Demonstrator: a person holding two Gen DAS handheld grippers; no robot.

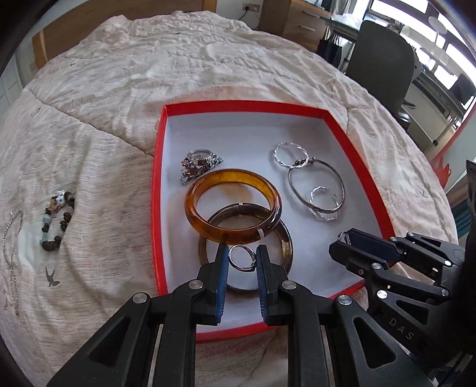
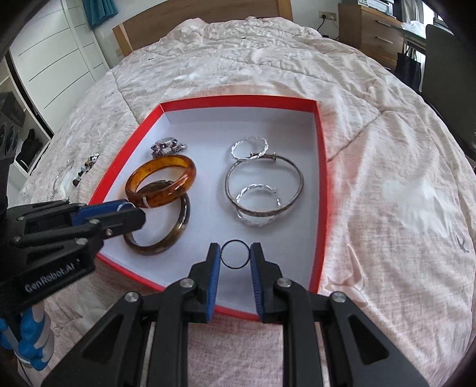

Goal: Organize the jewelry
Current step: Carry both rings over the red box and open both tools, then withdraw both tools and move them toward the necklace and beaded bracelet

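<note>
A red box [image 1: 157,190] [image 2: 321,190] with a white floor lies on the bed. In it lie an amber bangle [image 1: 233,205] [image 2: 160,181] leaning on a darker bangle [image 1: 285,238] [image 2: 160,244], a silver watch [image 1: 199,165] [image 2: 168,146] and thin silver bracelets [image 1: 316,186] [image 2: 263,187]. My left gripper [image 1: 241,258] [image 2: 131,208] is shut on a silver ring [image 1: 241,258] above the dark bangle. My right gripper [image 2: 235,255] [image 1: 342,241] is shut on a thin black ring [image 2: 235,255] over the box's near right part.
A beaded bracelet [image 1: 58,217] [image 2: 86,168] and a thin silver chain [image 1: 12,238] [image 2: 61,175] lie on the beige bedspread left of the box. A wooden headboard [image 2: 208,18], drawers [image 2: 372,32] and an office chair [image 1: 383,65] stand beyond the bed.
</note>
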